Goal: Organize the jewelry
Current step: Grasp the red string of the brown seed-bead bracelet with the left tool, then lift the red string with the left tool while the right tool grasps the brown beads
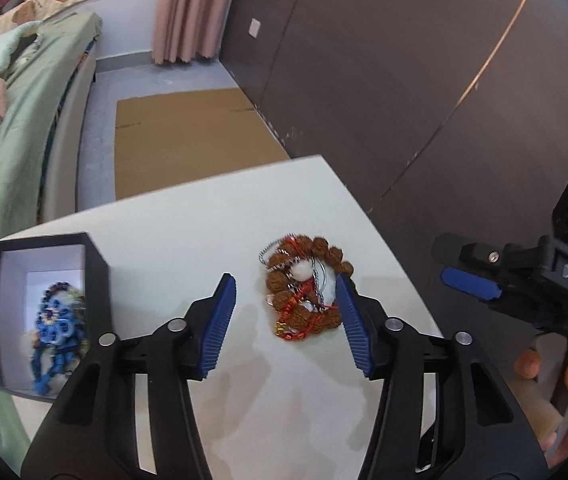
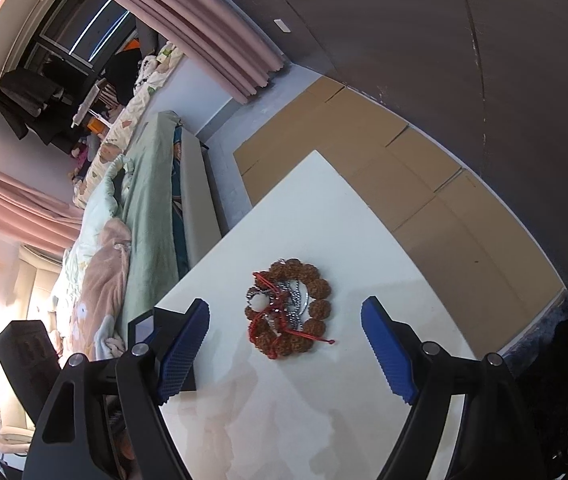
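A pile of jewelry (image 1: 306,290) lies on the white table (image 1: 212,224): a brown bead bracelet, red cord, a silver chain and a white bead. It also shows in the right wrist view (image 2: 288,310). My left gripper (image 1: 286,316) is open above the table, with the pile near its right finger. An open black box (image 1: 44,312) at the table's left holds blue beaded jewelry (image 1: 58,332). My right gripper (image 2: 284,344) is open and empty, just short of the pile; it also shows in the left wrist view (image 1: 468,280) at the right.
A bed with green and pink bedding (image 1: 8,152) runs along the table's left side. Flat cardboard (image 1: 188,136) lies on the floor beyond the table. A dark wall (image 1: 424,80) stands at the right. The black box's corner (image 2: 144,326) shows behind my right gripper's left finger.
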`<state>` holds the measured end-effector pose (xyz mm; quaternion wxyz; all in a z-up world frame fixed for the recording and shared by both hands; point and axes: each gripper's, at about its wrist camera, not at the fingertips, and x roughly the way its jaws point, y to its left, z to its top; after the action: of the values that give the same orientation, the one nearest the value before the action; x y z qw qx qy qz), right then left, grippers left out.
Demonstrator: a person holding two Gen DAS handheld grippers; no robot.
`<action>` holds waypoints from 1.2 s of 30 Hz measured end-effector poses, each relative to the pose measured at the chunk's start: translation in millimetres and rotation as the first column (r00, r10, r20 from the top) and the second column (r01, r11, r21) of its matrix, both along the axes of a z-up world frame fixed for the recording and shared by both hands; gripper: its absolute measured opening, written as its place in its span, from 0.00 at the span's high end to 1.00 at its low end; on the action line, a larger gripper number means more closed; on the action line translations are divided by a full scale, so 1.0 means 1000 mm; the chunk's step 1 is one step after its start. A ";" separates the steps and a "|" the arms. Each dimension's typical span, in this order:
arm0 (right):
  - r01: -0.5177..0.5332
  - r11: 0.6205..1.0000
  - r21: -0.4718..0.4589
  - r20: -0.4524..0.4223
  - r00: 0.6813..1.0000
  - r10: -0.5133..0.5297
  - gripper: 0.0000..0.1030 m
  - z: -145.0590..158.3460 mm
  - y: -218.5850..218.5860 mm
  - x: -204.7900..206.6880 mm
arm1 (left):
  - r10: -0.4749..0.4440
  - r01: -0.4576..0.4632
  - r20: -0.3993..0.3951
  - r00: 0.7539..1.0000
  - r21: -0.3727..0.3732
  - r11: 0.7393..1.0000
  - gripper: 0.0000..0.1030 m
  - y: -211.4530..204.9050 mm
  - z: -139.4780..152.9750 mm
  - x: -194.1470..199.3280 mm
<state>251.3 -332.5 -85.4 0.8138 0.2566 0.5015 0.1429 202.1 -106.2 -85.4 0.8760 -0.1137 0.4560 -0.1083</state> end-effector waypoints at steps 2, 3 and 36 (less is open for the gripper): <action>0.006 1.000 -0.002 -0.006 1.000 -0.006 0.27 -0.001 -0.003 0.002 | -0.016 0.016 -0.010 1.000 0.005 1.000 0.56 -0.007 -0.006 0.003; 0.010 1.000 -0.003 -0.007 1.000 -0.010 0.28 -0.001 -0.004 0.002 | -0.023 0.023 -0.014 1.000 0.009 1.000 0.57 -0.010 -0.009 0.005; -0.022 0.999 -0.041 -0.003 1.000 0.022 0.30 -0.004 0.015 0.013 | -0.015 0.009 0.045 0.999 0.126 0.992 0.92 -0.005 -0.003 -0.005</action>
<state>264.2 -317.9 -89.7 0.8165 0.2343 0.5084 0.1411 196.9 -111.5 -88.6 0.8909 -0.0529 0.4425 -0.0871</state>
